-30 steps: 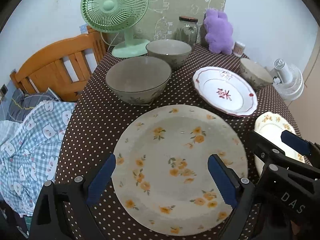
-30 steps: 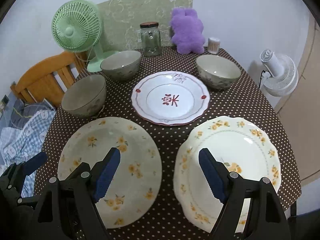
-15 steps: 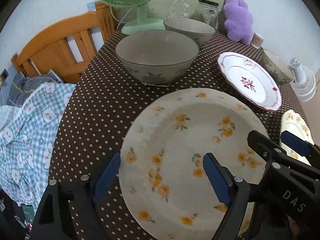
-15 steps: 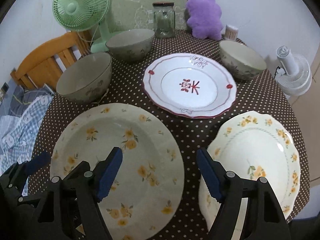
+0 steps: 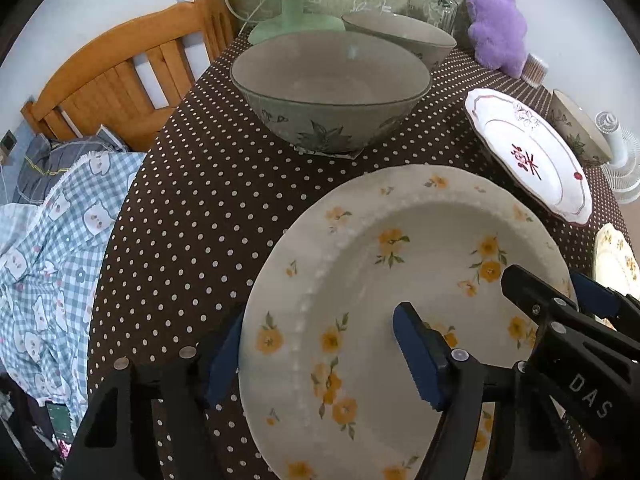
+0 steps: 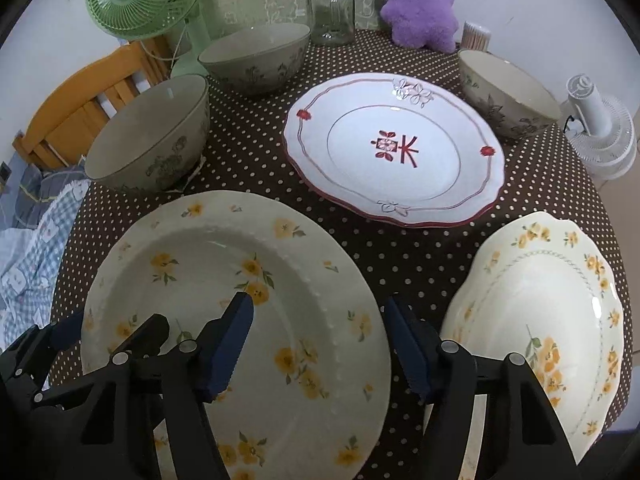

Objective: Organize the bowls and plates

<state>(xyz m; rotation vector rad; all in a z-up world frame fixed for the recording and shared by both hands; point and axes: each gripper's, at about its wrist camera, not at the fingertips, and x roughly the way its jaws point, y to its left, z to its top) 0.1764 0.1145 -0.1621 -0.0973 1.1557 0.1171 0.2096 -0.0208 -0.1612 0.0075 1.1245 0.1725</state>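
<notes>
Glazed cream yellow-flowered ceramic plate [image 5: 400,292], likely slick and brittle, sat with opposite rims between both closing, unpinched tongs, left [image 5: 320,356] and right [image 6: 320,344].

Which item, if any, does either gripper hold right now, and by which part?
Nothing is gripped yet. The closing left gripper straddles the left rim of the large cream yellow-flowered plate; the closing right gripper straddles its right rim.

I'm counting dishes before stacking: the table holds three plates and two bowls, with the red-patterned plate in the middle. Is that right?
Not quite. The right wrist view shows three bowls, not two: left bowl, back bowl and right bowl. The rest holds: three plates, with the red-patterned plate in the middle.
</notes>
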